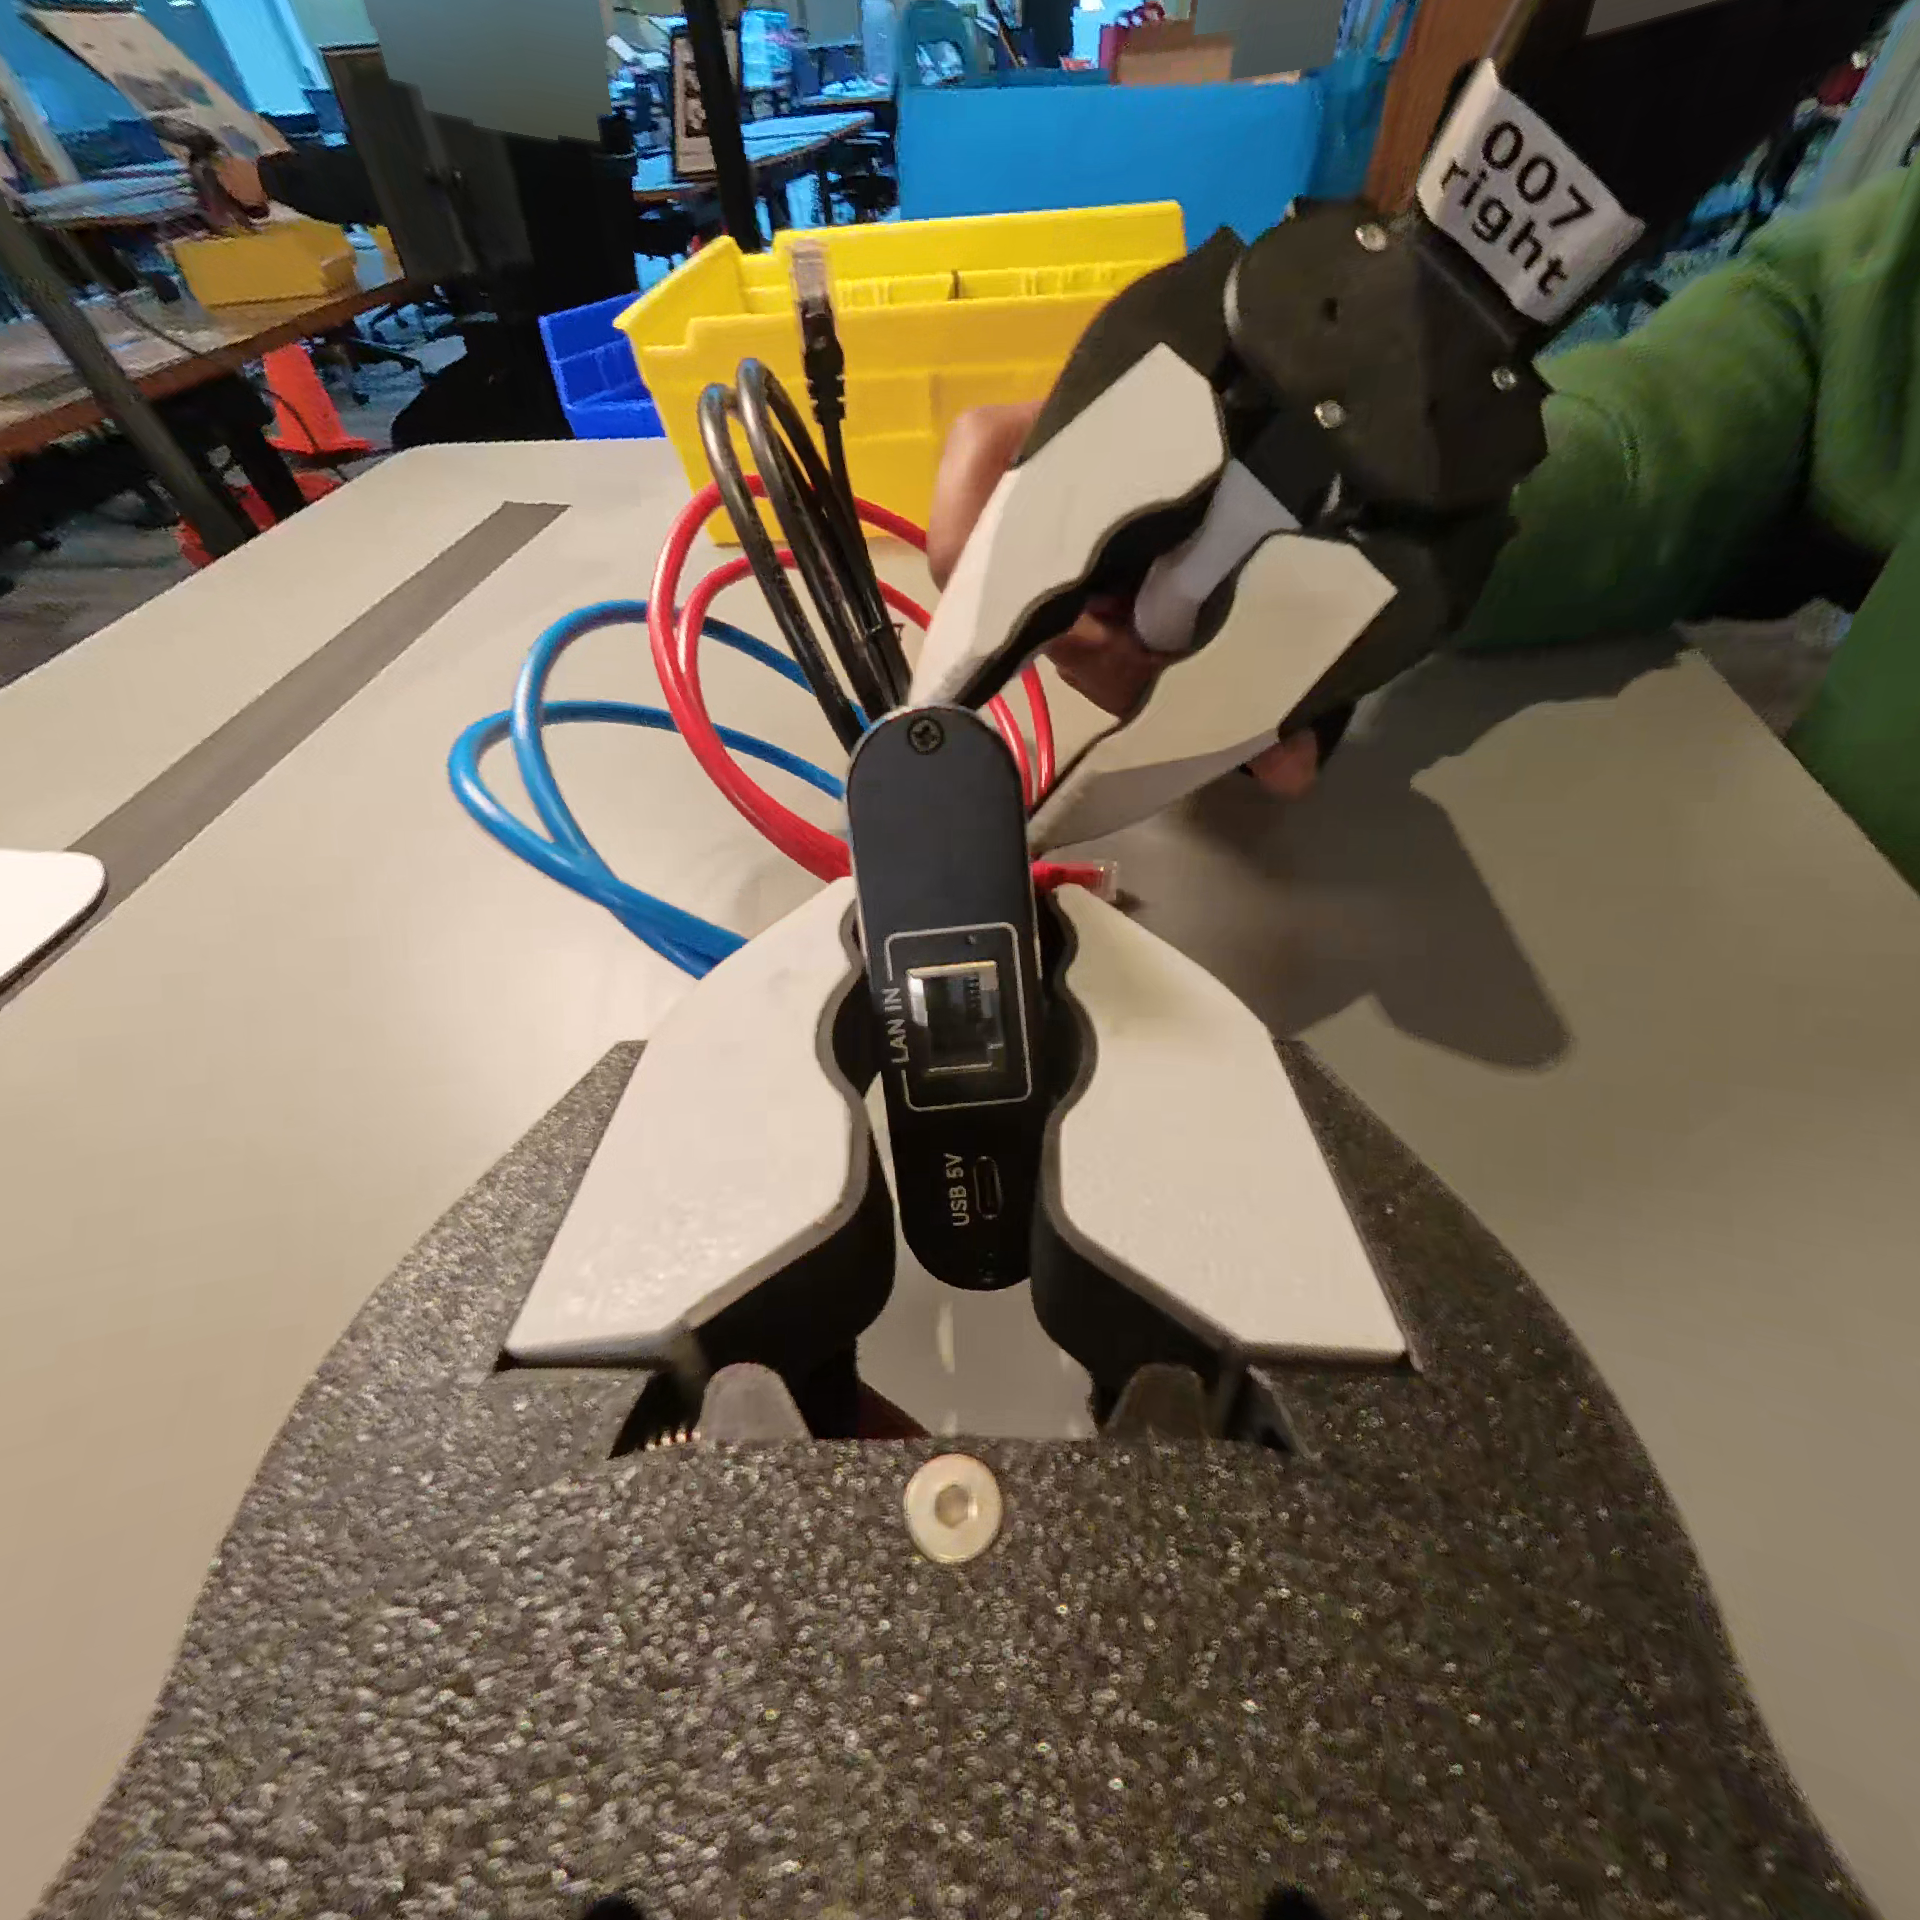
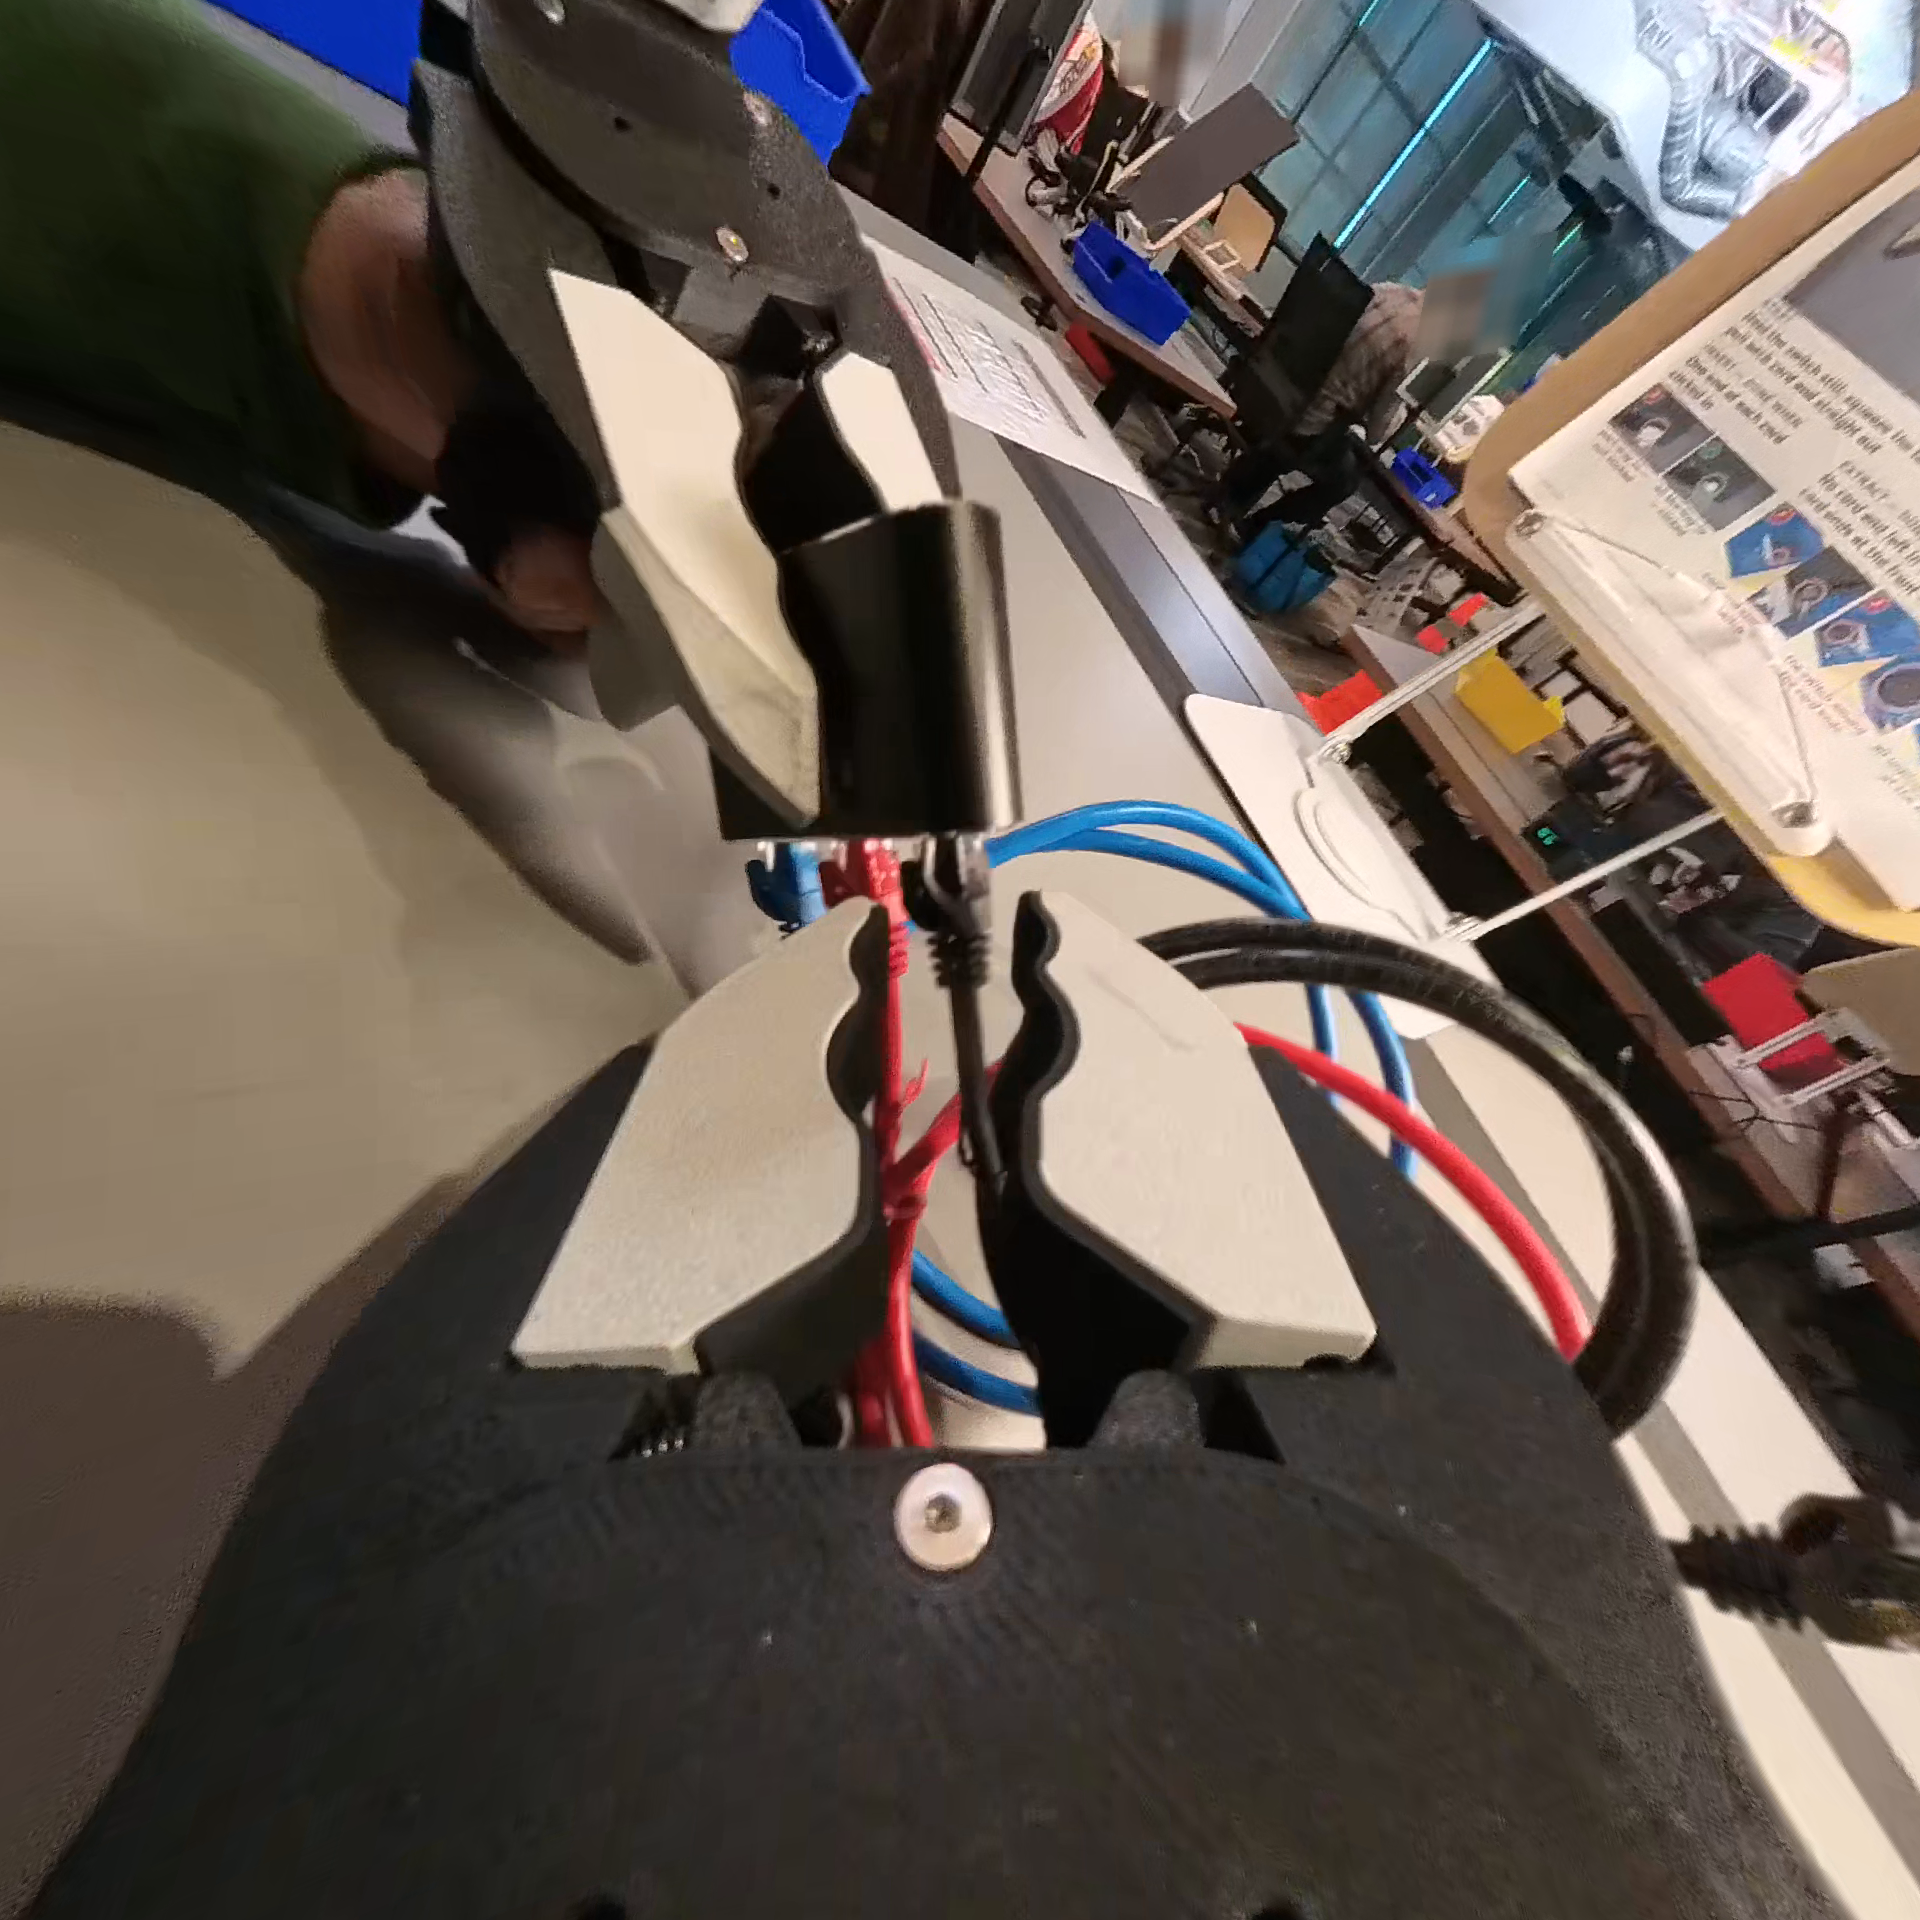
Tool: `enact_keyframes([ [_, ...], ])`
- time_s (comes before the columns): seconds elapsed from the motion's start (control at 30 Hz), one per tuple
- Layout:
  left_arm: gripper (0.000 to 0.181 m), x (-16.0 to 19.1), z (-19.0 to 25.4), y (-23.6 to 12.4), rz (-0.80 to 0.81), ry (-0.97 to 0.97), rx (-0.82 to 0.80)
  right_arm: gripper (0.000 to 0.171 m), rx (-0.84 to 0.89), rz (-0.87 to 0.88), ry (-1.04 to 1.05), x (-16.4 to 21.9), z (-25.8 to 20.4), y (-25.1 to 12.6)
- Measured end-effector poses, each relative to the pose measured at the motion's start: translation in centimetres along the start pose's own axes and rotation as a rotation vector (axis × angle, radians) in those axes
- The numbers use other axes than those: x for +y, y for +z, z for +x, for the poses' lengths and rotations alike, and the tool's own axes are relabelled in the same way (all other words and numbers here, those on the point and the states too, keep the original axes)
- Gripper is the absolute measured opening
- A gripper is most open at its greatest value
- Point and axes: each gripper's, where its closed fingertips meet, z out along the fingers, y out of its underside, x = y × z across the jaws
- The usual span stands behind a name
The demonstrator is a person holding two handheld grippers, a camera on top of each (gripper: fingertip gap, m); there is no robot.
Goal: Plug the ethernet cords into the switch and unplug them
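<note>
Switch [image 1: 945, 997], a slim black oblong, is held upright above the table [image 1: 312, 1039], its long axis running up and away from the left wrist camera, with one port face turned toward that camera. It is clamped between the fingers of the left gripper [image 1: 951, 966], which are closed on its narrow sides. In the right wrist view the switch [image 2: 914, 675] is seen from its other end, with the blue cord [image 2: 1195, 842], the red cord [image 2: 894, 1018] and the black cord [image 2: 961, 966] all seated in its ports. The right gripper [image 2: 951, 935] is held partly open around the black cord just behind its plug; whether the fingers [image 2: 1132, 1122] are touching the cord cannot be told. The red cord also runs through the gap. Slack from all three cords is looped on the table between the switch and a yellow bin [image 1: 935, 312] at the far edge, and the black cord's free plug [image 1: 814, 281] is raised in front of the bin. A white stand [image 2: 1299, 790] with a card rests near the table edge beside the loops. The near part of the table is left bare on both sides of the left gripper.
</note>
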Motion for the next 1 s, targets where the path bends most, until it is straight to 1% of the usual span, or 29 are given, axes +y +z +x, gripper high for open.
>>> enact_keyframes([
  [0.17,0.028,0.2,1.2,0.1,-0.011,0.061,0.068,0.02,-0.069,0.012,-0.013,0.0,-1.3,0.3],
  [0.33,0.028,0.9,2.1,-0.2,-0.035,0.192,0.104,0.018,-0.201,0.047,0.071,0.2,-2.7,0.2],
  [0.47,0.028,1.1,2.1,-0.2,-0.037,0.224,0.106,0.017,-0.198,0.04,0.055,0.4,-2.8,0.2],
  [0.53,0.03,1.7,2.0,-0.3,-0.076,0.254,0.091,0.017,-0.193,0.021,0.031,0.4,-3.0,0.3],
  [0.57,0.034,2.3,1.8,-0.4,-0.122,0.277,0.078,0.017,-0.186,0.008,0.009,0.5,-3.1,0.3],
  [0.6,0.048,2.7,1.6,-0.3,-0.162,0.29,0.058,0.017,-0.178,-0.004,-0.018,0.7,-3.2,0.4],
  [0.63,0.058,2.7,1.5,-0.3,-0.191,0.289,0.051,0.017,-0.169,-0.015,-0.045,0.7,-3.3,0.4],
  [0.7,0.065,1.9,1.5,-0.3,-0.207,0.278,0.029,0.017,-0.154,-0.041,-0.099,0.9,-3.5,0.4],
  [0.77,0.063,1.4,1.7,-0.3,-0.214,0.265,0.024,0.017,-0.143,-0.058,-0.157,1.0,-3.7,0.4],
  [0.87,0.056,2.0,2.2,0.2,-0.258,0.278,0.023,0.017,-0.146,-0.079,-0.227,1.1,-4.2,0.4],
  [0.9,0.051,2.3,2.3,0.4,-0.275,0.29,0.016,0.017,-0.15,-0.085,-0.241,1.1,-4.3,0.3],
  [0.93,0.042,2.7,2.4,0.6,-0.289,0.304,0.012,0.017,-0.15,-0.096,-0.251,1.1,-4.3,0.4],
  [0.97,0.028,3.0,2.5,0.7,-0.296,0.323,0.007,0.017,-0.142,-0.109,-0.259,1.3,-4.2,0.4],
  [1.0,0.028,3.1,2.4,0.9,-0.291,0.336,-0.012,0.017,-0.138,-0.118,-0.264,1.4,-4.1,0.4],
])
